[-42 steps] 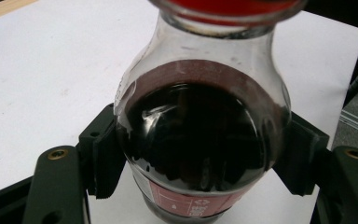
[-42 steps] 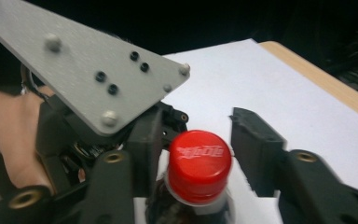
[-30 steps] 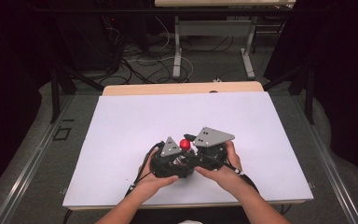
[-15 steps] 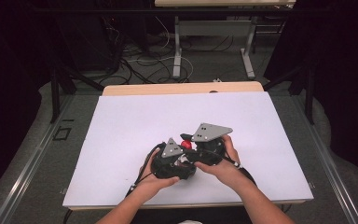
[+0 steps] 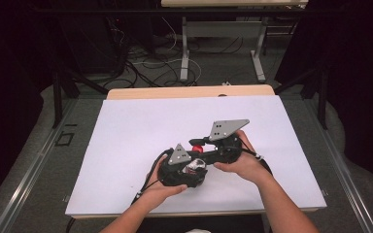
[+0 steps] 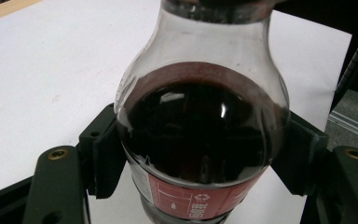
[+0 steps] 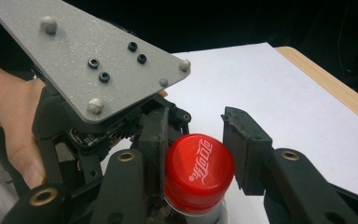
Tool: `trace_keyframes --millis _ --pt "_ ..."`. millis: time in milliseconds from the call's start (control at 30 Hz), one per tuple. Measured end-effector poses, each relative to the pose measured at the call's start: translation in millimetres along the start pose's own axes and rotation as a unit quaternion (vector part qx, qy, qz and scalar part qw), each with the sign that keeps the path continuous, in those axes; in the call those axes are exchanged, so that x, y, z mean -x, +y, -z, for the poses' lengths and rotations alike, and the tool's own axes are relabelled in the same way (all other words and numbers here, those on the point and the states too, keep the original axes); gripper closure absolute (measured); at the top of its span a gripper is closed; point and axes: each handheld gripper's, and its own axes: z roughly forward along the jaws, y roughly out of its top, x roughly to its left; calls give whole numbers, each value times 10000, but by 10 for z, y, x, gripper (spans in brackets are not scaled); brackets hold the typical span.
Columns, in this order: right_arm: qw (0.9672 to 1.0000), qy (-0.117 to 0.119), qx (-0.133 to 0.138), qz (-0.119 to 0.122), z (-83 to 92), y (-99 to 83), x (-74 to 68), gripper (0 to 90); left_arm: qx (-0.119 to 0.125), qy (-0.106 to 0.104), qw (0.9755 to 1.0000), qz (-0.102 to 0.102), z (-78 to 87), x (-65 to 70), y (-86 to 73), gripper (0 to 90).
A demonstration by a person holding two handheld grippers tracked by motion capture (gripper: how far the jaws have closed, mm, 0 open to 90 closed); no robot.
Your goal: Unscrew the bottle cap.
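Dim room, cables [image 5: 141, 58] on grey floor [image 5: 34, 160]

Clear cola bottle [image 6: 200, 135] with dark liquid, red label and red cap [image 7: 198, 166] still on, lying tilted near the white table's near edge.

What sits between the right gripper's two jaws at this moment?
The bottle's red cap sits between them, in the right gripper view; both pads press its sides. The left gripper clamps the bottle body below.
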Motion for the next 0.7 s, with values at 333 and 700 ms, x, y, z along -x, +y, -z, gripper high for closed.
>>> trace_keyframes --millis 333,700 --pt "9992 -262 69 -284 25 4 -16 611 121 -38 9999 -8 18 -21 -6 296" --pt "9923 -1208 129 -221 -18 27 -217 482 223 181 9995 118 45 -91 -19 297"
